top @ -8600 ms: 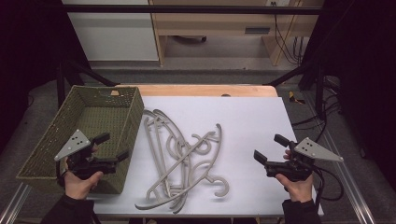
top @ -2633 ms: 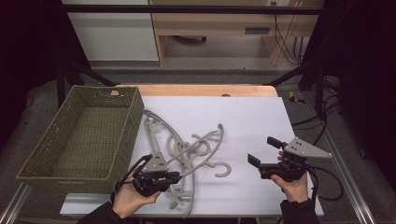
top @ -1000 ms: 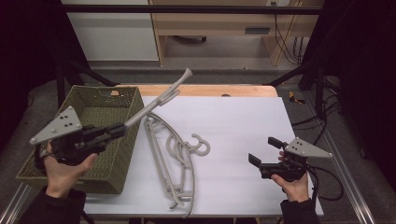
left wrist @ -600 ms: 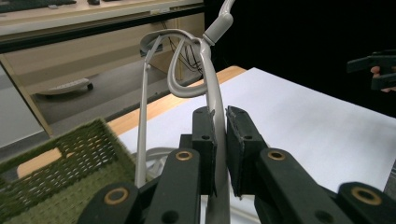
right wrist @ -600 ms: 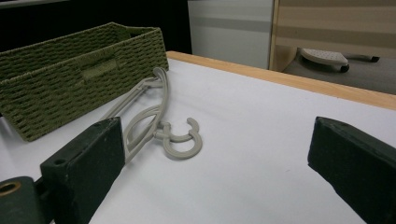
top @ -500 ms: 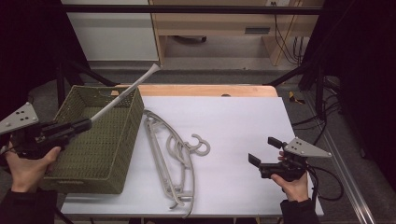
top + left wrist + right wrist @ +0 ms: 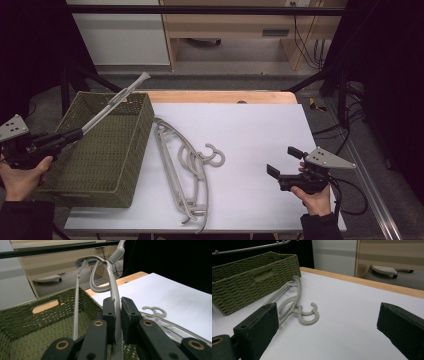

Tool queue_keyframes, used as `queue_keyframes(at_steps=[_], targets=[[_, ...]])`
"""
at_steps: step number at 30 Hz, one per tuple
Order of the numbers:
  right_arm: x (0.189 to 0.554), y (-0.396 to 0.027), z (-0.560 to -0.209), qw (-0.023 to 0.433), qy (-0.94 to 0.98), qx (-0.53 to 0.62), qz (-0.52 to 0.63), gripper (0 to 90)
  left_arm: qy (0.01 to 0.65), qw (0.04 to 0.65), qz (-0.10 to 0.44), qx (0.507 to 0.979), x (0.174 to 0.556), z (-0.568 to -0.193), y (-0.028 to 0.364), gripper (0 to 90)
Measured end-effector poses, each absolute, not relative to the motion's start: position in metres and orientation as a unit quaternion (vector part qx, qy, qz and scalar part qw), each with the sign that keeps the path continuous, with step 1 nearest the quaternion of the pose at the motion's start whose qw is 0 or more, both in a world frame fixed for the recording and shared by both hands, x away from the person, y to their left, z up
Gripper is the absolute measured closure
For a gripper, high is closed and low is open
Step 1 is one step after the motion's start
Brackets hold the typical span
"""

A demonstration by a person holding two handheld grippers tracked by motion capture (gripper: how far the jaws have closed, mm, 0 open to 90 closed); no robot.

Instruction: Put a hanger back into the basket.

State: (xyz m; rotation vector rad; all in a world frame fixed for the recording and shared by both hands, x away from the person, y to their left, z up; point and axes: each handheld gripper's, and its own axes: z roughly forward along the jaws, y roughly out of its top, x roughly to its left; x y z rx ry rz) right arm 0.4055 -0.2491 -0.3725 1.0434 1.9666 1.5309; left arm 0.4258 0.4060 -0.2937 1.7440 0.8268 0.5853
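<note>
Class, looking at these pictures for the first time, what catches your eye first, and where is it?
A grey plastic hanger juts up over the green woven basket at the table's left, clamped in the left gripper. More grey hangers lie piled on the white tabletop; the right gripper gapes empty nearby.

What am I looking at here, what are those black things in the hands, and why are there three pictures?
A person sits at a white table holding hand-operated tongs in each hand. The high view looks down from above; the other two come from cameras riding on each tool, looking along its black jaws. The left tongs are shut on a grey hanger, held above a green woven basket. The right tongs are open and hold nothing, just above the table. More grey hangers lie in a pile on the table beside the basket.
</note>
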Motion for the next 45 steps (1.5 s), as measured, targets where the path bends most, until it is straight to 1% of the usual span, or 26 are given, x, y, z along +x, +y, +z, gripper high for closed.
queue_keyframes(at_steps=[9, 21, 31, 40, 45], targets=[[0.406, -0.249, -0.372, 0.219, 0.710, 0.378, 0.553, 4.1, 0.351, 0.533, 0.236, 0.733, 0.421, -0.308, 0.426, 82.0], [0.406, -0.249, -0.373, 0.219, 0.711, 0.378, 0.551, 4.1, 0.347, 0.524, 0.214, 0.748, 0.411, -0.329, 0.446, 82.0], [0.406, -0.249, -0.373, 0.218, 0.712, 0.378, 0.551, 4.1, 0.364, 0.505, 0.201, 0.756, 0.421, -0.350, 0.457, 81.9], [0.406, -0.248, -0.374, 0.219, 0.713, 0.377, 0.550, 4.1, 0.359, 0.492, 0.192, 0.770, 0.432, -0.349, 0.449, 81.9], [0.406, -0.248, -0.374, 0.219, 0.713, 0.376, 0.550, 4.1, 0.364, 0.491, 0.181, 0.770, 0.439, -0.354, 0.454, 81.8]])
